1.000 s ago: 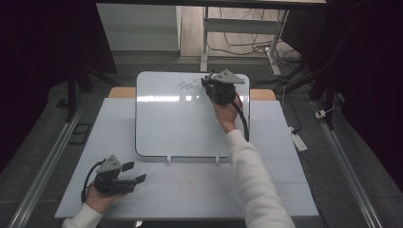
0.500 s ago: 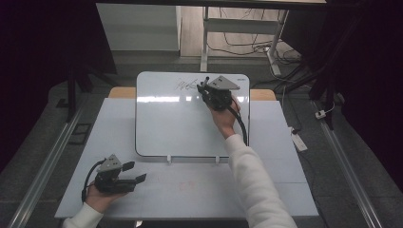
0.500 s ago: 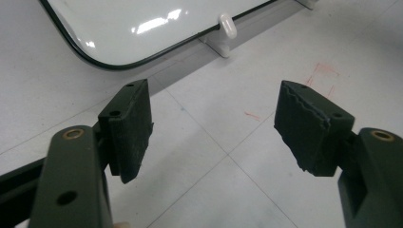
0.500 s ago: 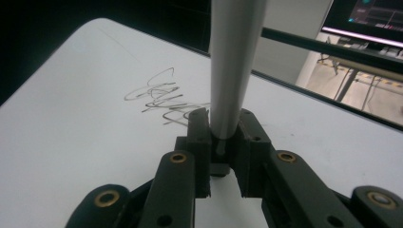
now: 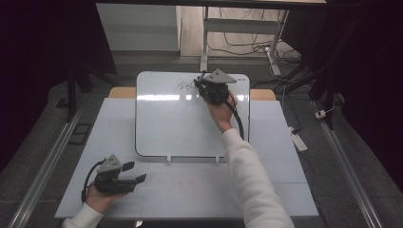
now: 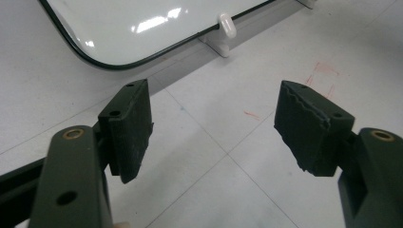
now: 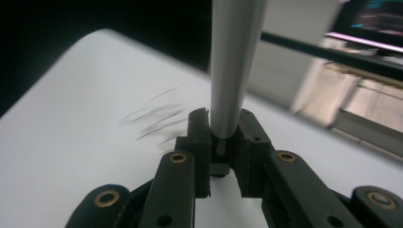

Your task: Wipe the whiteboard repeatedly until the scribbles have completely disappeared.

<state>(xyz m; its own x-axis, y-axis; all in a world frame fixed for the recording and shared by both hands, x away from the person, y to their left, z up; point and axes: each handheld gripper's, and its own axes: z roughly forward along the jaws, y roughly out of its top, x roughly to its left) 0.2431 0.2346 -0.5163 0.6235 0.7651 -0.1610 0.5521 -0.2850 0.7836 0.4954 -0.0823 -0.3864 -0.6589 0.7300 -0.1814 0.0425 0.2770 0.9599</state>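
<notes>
A white whiteboard lies flat on the pale table. Dark scribbles mark its far edge. My right gripper hovers at that far edge, just right of the scribbles, shut on a grey marker that stands up between the jaws. Its tip is hidden by the jaws. My left gripper rests in a hand near the table's front left corner, open, with nothing between its fingers. It points right, toward the board's near left corner.
Two white clips hold the board's near edge. Faint red marks lie on the table ahead of the left gripper. A white desk frame and cables stand on the floor beyond the table. Rails run along both sides.
My right gripper has shifted a little to the left along the board's far edge. The left gripper has stayed where it was.
</notes>
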